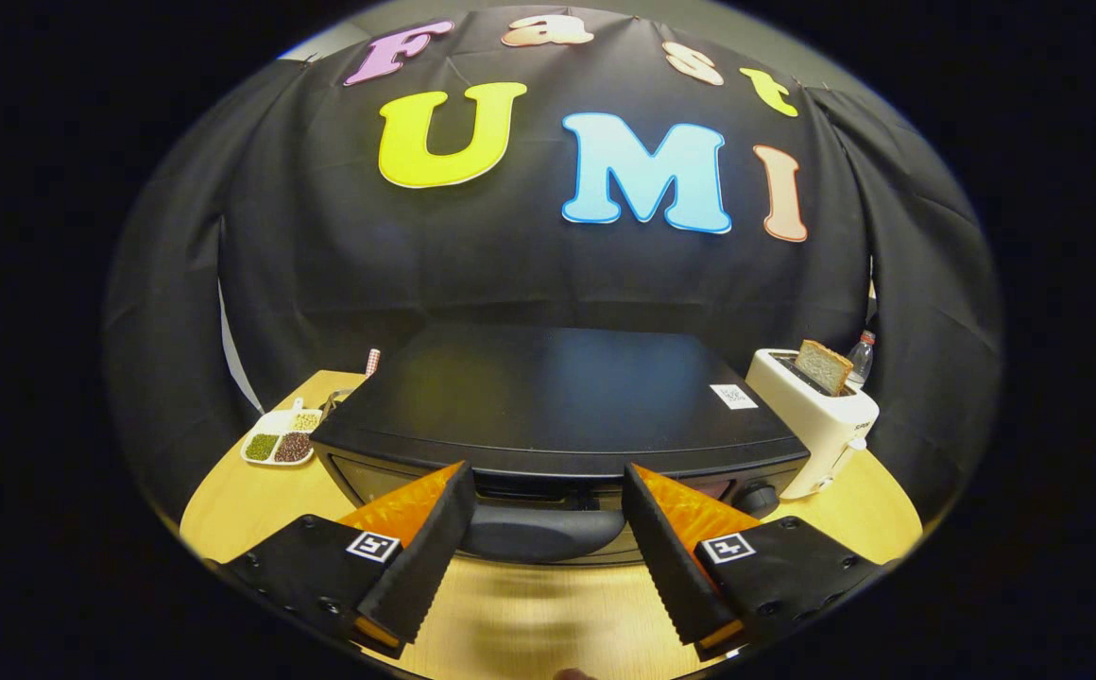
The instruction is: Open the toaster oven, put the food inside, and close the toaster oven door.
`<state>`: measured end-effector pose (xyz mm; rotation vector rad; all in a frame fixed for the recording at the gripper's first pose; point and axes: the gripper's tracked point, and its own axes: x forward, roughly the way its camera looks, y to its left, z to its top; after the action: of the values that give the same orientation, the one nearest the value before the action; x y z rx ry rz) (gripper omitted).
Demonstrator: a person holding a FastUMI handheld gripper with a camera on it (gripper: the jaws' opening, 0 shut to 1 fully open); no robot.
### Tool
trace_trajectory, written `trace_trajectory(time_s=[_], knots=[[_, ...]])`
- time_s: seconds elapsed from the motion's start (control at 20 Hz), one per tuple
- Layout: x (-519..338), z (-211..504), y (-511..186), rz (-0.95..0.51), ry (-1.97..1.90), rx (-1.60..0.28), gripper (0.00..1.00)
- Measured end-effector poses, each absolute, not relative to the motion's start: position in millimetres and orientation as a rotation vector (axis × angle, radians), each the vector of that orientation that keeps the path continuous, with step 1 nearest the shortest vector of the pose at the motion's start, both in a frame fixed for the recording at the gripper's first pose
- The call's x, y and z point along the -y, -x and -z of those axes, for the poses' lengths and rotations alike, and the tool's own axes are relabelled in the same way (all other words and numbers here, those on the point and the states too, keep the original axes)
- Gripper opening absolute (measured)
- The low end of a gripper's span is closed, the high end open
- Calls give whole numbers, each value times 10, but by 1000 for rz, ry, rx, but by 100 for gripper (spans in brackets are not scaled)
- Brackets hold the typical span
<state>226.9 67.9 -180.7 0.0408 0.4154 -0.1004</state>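
Note:
A black toaster oven (pixel 548 397) stands on the wooden table (pixel 255 501) right in front of me, seen from above its top and front edge. Its dark curved door handle (pixel 540 531) sits along the upper front, between my two fingers. My gripper (pixel 545 491) is open, with one finger on each side of the handle's middle and neither pressing on it. The door looks shut. I cannot make out the food for the oven.
A white pop-up toaster (pixel 822 420) with a slice of bread (pixel 824 365) in its slot stands right of the oven, a clear bottle (pixel 862 357) behind it. Left of the oven lies a white divided dish (pixel 280 437) of beans and seeds.

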Motion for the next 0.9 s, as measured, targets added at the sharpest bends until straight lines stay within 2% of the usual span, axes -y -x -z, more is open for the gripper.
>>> trace_trajectory(time_s=[0.9], knots=[[-722,1860,-2102,35,-42,-454,100]])
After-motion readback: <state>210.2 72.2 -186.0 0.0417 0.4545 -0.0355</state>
